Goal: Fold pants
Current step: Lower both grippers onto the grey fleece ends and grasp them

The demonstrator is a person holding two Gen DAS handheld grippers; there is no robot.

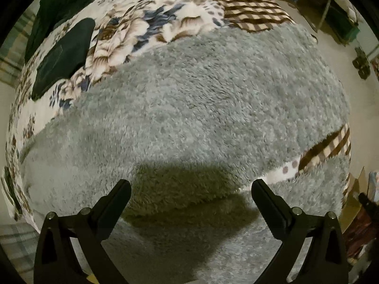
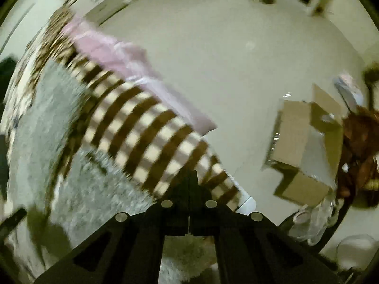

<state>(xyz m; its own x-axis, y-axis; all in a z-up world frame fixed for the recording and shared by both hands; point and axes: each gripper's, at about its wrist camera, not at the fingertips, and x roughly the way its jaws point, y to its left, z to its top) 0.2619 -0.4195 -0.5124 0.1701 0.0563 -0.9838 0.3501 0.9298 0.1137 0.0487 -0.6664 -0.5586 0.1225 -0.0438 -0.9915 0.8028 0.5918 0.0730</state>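
The fluffy gray pants (image 1: pixel 189 108) are lying spread out on the bed, filling the middle of the left view, right in front of the left tool (image 1: pixel 190 189), which is hanging wide open with nothing in it. The pants are looking soft, fuzzy and thick, with the flowered blanket (image 1: pixel 132 23) showing above them. In the blurry right view, the right tool (image 2: pixel 189 179) is sitting at the bottom middle with its fingers pressed together, gripping nothing I can see, and the pants are lying at the left.
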